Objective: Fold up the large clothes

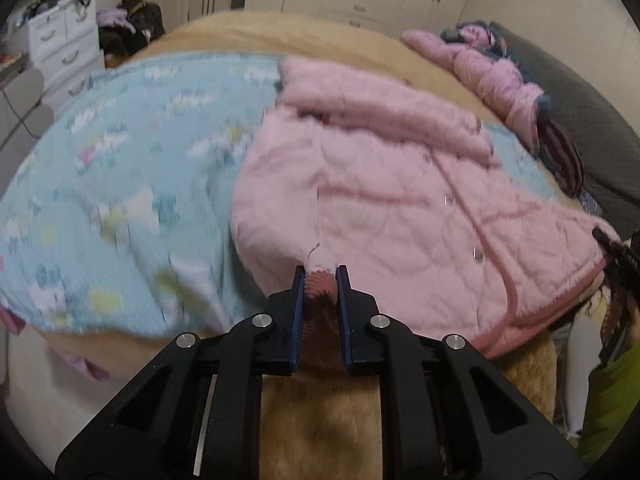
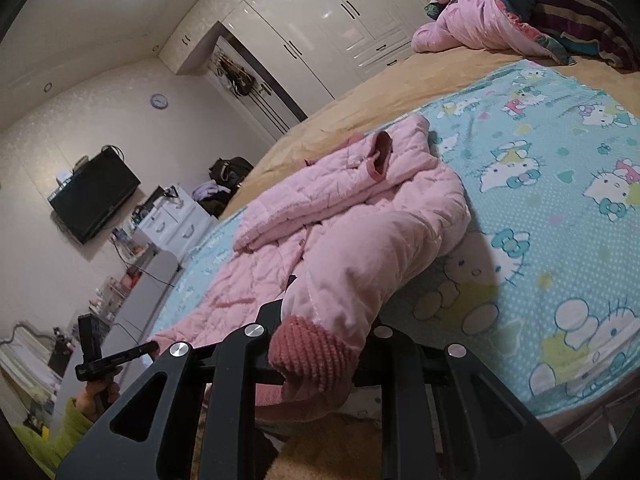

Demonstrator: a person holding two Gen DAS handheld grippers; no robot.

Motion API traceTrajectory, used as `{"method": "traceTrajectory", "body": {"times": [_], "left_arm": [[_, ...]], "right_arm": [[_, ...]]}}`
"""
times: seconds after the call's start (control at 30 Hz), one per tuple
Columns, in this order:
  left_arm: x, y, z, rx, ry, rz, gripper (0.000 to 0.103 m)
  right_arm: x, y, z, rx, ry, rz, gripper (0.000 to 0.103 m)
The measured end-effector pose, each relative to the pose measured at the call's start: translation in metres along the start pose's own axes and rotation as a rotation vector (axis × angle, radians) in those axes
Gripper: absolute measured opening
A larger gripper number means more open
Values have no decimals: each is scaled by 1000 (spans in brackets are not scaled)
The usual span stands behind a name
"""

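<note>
Two pink quilted padded jackets: the nearer jacket (image 2: 360, 216) spread in front, the far jacket (image 2: 472, 20) bundled at the far end of the bed. Two dark-pink ribbed knit cuffs on the nearer one: near cuff (image 2: 312, 352), far cuff (image 2: 382, 156). Two small silver snap studs down its front: lower stud (image 1: 478, 255), upper stud (image 1: 447, 199). One light-blue cartoon-cat printed blanket (image 2: 560, 184). One tan plush bed cover (image 2: 360, 96). One dark striped garment (image 2: 580, 20). One black flat wall-mounted television (image 2: 94, 200). One round purple wall clock (image 2: 159, 101). One white plastic drawer chest (image 2: 176, 220). Beyond those, too blurred to count.
</note>
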State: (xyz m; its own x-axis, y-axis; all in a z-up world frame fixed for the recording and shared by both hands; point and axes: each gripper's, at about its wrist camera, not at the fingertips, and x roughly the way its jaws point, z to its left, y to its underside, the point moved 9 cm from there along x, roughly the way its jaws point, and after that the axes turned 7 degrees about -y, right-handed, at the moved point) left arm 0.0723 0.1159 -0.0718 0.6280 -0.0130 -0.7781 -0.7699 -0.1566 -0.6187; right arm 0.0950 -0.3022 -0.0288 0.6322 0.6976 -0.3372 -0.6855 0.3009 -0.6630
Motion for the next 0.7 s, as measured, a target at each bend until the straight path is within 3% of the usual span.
{"method": "traceTrajectory", "body": {"times": [0.37,0.7], "left_arm": [[-22,-108,-8,-3,-17,-182,7],[-25,-168,-20,5,-8,-262,7]], "right_arm": [[5,-65,15,-14,-20,-71,17],[11,-105,19,-24,4,-113,17]]}}
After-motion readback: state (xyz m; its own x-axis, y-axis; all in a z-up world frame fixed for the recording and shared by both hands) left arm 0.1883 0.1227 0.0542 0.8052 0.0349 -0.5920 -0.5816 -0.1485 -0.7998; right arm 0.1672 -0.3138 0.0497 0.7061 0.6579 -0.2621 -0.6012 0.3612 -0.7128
